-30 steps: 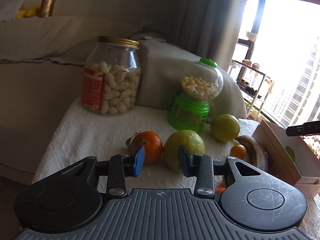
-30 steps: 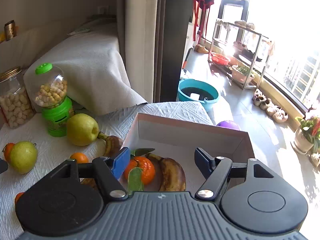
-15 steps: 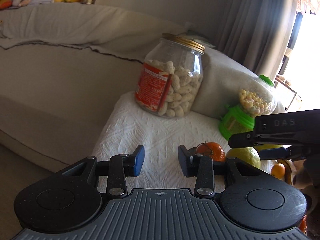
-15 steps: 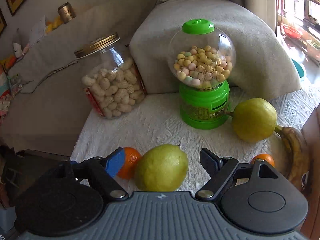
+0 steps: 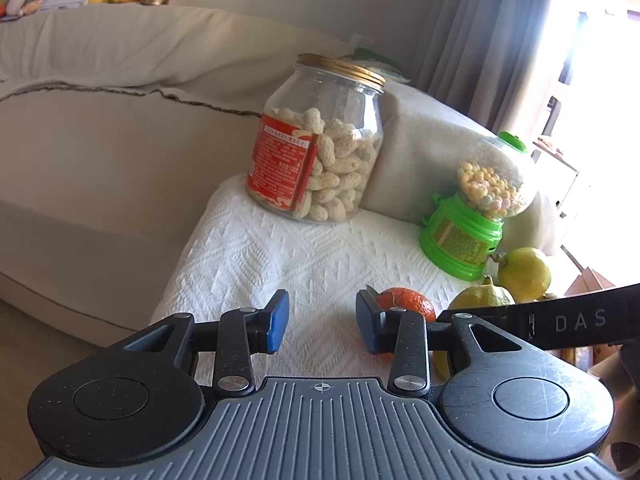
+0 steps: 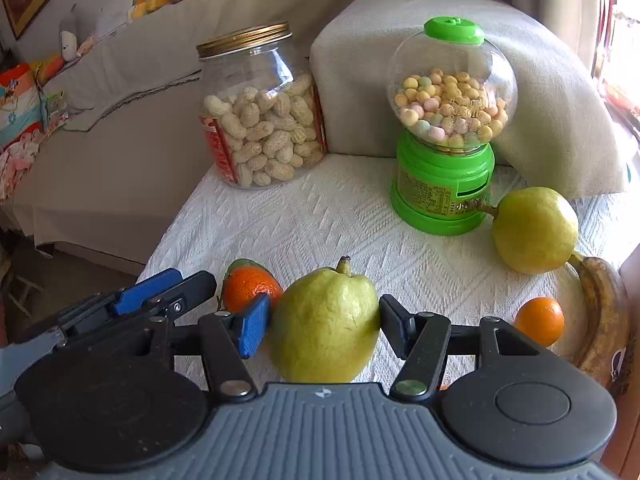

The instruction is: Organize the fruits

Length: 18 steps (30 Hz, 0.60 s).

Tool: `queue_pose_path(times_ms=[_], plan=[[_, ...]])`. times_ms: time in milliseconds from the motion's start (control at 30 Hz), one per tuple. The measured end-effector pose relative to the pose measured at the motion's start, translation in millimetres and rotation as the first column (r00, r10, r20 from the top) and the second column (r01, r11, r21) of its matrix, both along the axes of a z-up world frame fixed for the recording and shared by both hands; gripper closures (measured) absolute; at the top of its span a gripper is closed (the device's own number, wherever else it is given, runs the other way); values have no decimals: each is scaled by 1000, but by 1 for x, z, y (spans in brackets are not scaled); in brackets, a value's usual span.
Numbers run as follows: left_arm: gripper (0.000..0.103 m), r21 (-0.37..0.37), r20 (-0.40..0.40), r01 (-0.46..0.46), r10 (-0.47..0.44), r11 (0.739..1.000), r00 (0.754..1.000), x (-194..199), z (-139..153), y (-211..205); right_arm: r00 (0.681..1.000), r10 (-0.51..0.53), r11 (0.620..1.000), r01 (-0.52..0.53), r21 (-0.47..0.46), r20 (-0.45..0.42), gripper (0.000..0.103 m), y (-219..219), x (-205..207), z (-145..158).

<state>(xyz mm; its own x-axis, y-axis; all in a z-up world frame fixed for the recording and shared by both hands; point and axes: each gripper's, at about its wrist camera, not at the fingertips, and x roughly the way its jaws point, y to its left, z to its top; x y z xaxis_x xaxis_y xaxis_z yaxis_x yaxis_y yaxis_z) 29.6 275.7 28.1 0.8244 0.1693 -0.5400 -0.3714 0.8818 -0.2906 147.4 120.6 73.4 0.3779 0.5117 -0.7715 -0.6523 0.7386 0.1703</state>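
A large yellow-green pear (image 6: 324, 344) stands on the white cloth between the jaws of my right gripper (image 6: 324, 326). The jaws are closing and both pads touch its sides. Just left of it lies an orange tangerine (image 6: 252, 288), seen too in the left wrist view as the tangerine (image 5: 408, 306). A second pear (image 6: 534, 230), a small orange (image 6: 539, 320) and a brown-spotted banana (image 6: 604, 304) lie to the right. My left gripper (image 5: 322, 320) hangs open over bare cloth left of the tangerine, with nothing between its fingers.
A glass peanut jar (image 6: 260, 120) and a green candy dispenser (image 6: 444, 152) stand at the back of the clothed table (image 6: 320, 216). A draped sofa runs behind and to the left. A cardboard box edge (image 6: 632, 300) shows at far right.
My right gripper swung from over the box to the table, came down around the large pear and narrowed its jaws onto it. My left gripper shifted left, away from the fruit.
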Motion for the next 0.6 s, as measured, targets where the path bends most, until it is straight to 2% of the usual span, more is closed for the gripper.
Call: queue_pose_path(times_ms=[133,367,600], plan=[[63,9,-6,7,-7,1000,1000,1,0,-2,995,40,999,-40,-7,-88,45,3,1,-16],[63,-8,-10,14,-14,1000,1000,1,-3,0,1000,5,1000,-5,-22,-11,46,-7,-5,-12],[63,-4,-8,30,-30,1000,1000,2,-3,-3,997,-73,995,72,62,13,46,-78,-19,18]])
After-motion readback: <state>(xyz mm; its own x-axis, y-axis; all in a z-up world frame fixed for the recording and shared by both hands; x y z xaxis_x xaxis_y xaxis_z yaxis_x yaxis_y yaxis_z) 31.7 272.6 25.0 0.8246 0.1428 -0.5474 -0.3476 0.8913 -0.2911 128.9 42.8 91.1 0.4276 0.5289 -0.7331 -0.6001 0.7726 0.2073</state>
